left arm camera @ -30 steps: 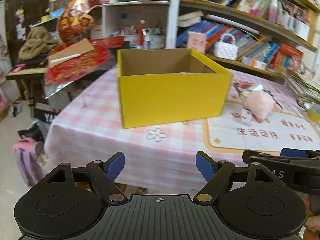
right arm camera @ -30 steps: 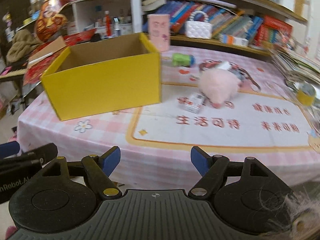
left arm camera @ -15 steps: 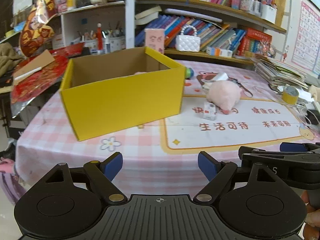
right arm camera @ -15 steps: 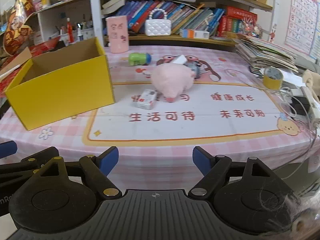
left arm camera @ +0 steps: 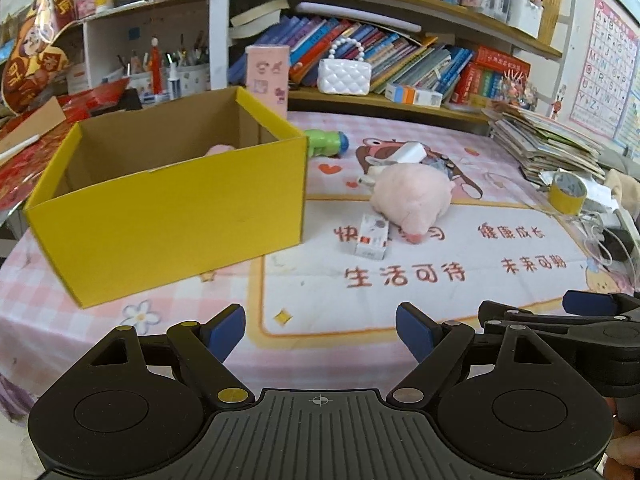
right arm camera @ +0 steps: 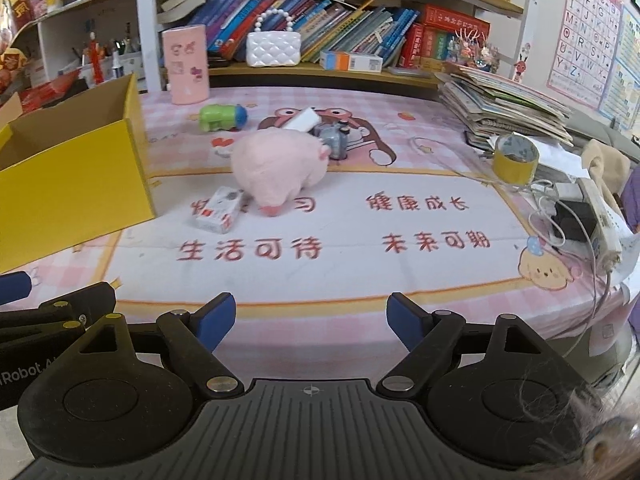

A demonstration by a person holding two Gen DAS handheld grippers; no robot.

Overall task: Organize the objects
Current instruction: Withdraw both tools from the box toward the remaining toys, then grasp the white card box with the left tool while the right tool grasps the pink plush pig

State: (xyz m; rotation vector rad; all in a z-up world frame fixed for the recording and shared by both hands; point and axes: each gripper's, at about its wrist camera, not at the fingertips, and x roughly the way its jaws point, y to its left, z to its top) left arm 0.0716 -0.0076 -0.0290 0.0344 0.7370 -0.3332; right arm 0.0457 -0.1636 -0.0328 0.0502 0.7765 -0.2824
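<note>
Swinging rightward over the last second, both wrist views had shifted: the yellow cardboard box [left arm camera: 168, 200] slid from centre to the left of the left view, and in the right view it [right arm camera: 68, 168] now sat cut off at the left edge. The loose items came to the middle instead. No object on the table had moved; only the cameras panned.

The left gripper [left arm camera: 320, 330] hung at the near table edge, fingers spread wide, nothing between them. The right gripper [right arm camera: 310, 320] was the same: released, empty, just beside the left one.

Task things: the pink plush pig [right arm camera: 278, 166] lay on the printed mat [right arm camera: 400, 276], nose down, touching or nearly touching the small white carton [right arm camera: 219, 209] at its left. Behind the pig were a grey toy [right arm camera: 334, 140] and a white block [right arm camera: 303, 119], touching or overlapping, hard to tell which. A green toy [right arm camera: 222, 117] lay farther back, apart from the rest. Something pink already showed inside the box [left arm camera: 219, 149] in the left view, partly hidden by the wall.

Judgement: sorting was partly done; the pan probably meant the next target was being picked, likely the pig or carton, closest to the box. The yellow tape roll [right arm camera: 515, 159] and cables [right arm camera: 560, 216] at right were clutter to avoid.
</note>
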